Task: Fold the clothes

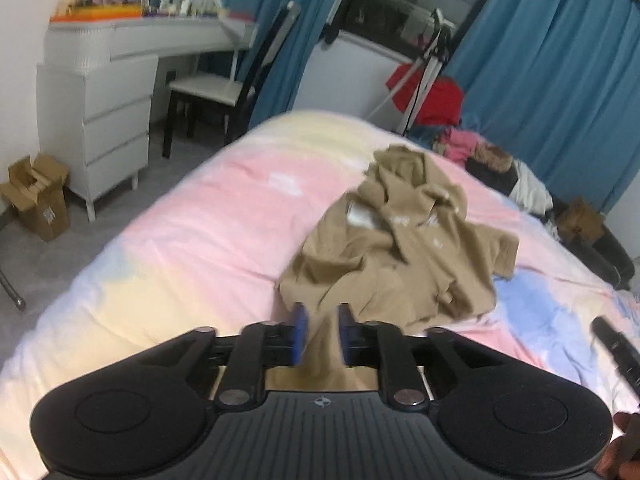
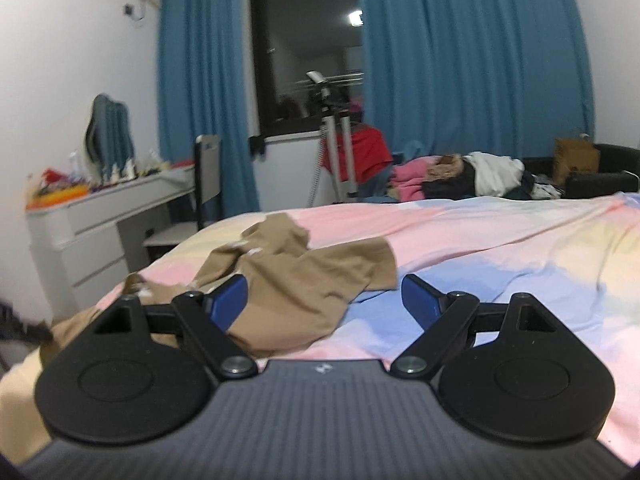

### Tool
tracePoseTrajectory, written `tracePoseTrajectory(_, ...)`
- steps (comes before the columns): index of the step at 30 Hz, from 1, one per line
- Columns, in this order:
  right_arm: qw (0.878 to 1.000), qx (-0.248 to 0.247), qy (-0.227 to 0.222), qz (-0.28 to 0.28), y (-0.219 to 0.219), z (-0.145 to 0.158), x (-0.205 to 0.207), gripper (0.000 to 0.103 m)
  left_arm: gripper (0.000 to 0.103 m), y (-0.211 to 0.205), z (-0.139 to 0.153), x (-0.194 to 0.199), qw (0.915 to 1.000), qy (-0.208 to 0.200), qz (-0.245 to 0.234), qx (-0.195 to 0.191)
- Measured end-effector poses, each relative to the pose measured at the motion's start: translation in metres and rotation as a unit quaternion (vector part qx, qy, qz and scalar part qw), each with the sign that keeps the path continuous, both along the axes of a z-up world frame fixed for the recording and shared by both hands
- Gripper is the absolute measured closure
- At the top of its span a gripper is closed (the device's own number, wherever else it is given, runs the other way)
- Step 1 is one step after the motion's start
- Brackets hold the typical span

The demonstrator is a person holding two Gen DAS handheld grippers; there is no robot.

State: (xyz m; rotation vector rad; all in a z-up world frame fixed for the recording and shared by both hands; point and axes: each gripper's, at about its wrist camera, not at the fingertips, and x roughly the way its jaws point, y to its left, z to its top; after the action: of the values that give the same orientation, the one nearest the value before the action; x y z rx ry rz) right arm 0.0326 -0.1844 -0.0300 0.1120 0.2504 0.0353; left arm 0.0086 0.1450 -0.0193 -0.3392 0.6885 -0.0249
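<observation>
We judge the folding barely begun: the tan shirt [image 1: 400,240] lies crumpled mid-bed [image 1: 180,240], our left gripper [image 1: 322,330] fingers pinching its near edge, our right gripper [image 2: 324,300] fingers spread beside it, everything left.

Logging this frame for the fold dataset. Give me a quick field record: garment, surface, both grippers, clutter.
garment: tan shirt, crumpled, unfolded
surface: bed with pastel pink, yellow and blue cover
left gripper: narrowly parted, tan fabric between its fingers; firm clamp not certain
right gripper: open, low over the shirt's near edge, holding nothing
clutter: clothes pile past the bed's far edge
background: white dresser, blue curtains
</observation>
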Motion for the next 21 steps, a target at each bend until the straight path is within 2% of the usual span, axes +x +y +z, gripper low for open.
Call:
tracePoseTrajectory(3, 1.000, -0.003, 0.005, 0.010, 0.004, -0.001, 0.001, 0.017, 0.053, -0.013, 0.015, 0.005, 0.9996, -0.018, -0.001, 0.020)
tracePoseTrajectory(5, 1.000, 0.002, 0.009, 0.012, 0.003, -0.002, 0.004, 0.017, 0.052, -0.026, 0.020, 0.017, 0.9989, -0.023, -0.004, 0.040)
tracePoseTrajectory(7, 1.000, 0.009, 0.017, 0.014, 0.003, -0.005, 0.007, 0.017, 0.046, -0.041, 0.020, 0.046, 0.9980, -0.021, -0.005, 0.060)
tracePoseTrajectory(8, 1.000, 0.013, 0.020, 0.015, 0.001, -0.006, 0.007, 0.017, 0.040, -0.046, 0.018, 0.057, 0.9972, -0.023, 0.000, 0.071)
tracePoseTrajectory(10, 0.999, 0.023, 0.025, 0.016, -0.001, -0.009, 0.008, 0.017, 0.039, -0.055, 0.012, 0.082, 0.9951, -0.027, 0.018, 0.094)
tracePoseTrajectory(14, 0.999, 0.036, 0.032, 0.017, -0.005, -0.015, 0.012, 0.017, 0.040, -0.050, -0.013, 0.128, 0.9954, -0.016, 0.035, 0.087)
tracePoseTrajectory(16, 0.998, 0.038, 0.039, 0.020, -0.004, -0.018, 0.018, 0.017, 0.043, -0.044, -0.027, 0.147, 0.9964, -0.008, 0.038, 0.075)
tracePoseTrajectory(17, 0.998, 0.037, 0.043, 0.023, -0.003, -0.020, 0.022, 0.017, 0.050, -0.040, -0.035, 0.156, 0.9970, -0.004, 0.039, 0.067)
tracePoseTrajectory(18, 0.998, 0.037, 0.046, 0.025, -0.001, -0.023, 0.025, 0.017, 0.065, -0.035, -0.041, 0.161, 0.9977, 0.001, 0.038, 0.055)
tracePoseTrajectory(19, 0.998, 0.034, 0.048, 0.027, 0.002, -0.024, 0.030, 0.017, 0.074, -0.031, -0.047, 0.165, 0.9984, 0.006, 0.036, 0.043)
tracePoseTrajectory(20, 0.998, 0.031, 0.051, 0.028, 0.005, -0.026, 0.034, 0.017, 0.089, -0.026, -0.050, 0.167, 0.9989, 0.009, 0.035, 0.030)
tracePoseTrajectory(21, 0.998, 0.027, 0.053, 0.031, 0.007, -0.028, 0.038, 0.017, 0.097, -0.022, -0.053, 0.168, 0.9992, 0.012, 0.033, 0.017)
